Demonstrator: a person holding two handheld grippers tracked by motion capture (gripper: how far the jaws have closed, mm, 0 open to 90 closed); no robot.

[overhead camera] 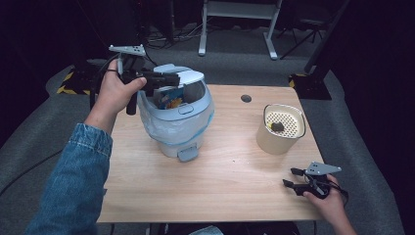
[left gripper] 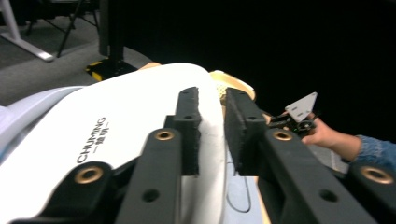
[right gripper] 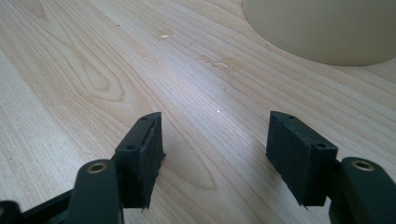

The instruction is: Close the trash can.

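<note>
left gripper [overhead camera: 169, 78]: up at about 10 o'clock on the surface [overhead camera: 230, 181], fingers [left gripper: 189, 126] pinched down on the edge of the bin's white lid [left gripper: 116, 135]. In the left gripper view the lid edge sits right in the narrow gap between the two pads, so I'd call that gripping the lid.

bin [overhead camera: 178, 120]: small white and pale blue pedal bin with a plastic liner, standing upright at roughly 10 o'clock. Lid is tilted partway open, and something colourful shows inside.

right gripper [overhead camera: 292, 177]: parked low at about 4 o'clock, fingers [right gripper: 140, 158] spread wide apart with nothing between them, just bare wood underneath.

pot [overhead camera: 280, 128]: cream round container at about 2 o'clock with a perforated top and a small dark lump on it. Well apart from the bin, near the right gripper.

what could go wrong: the grip is only on the thin lid rim, so I'd guess it could slip out and the lid would snap shut.

other risk: nothing is bracing the bin. Pulling the lid sideways rather than along its hinge could tip or drag the light bin, since the right gripper is too far off to steady it.
</note>
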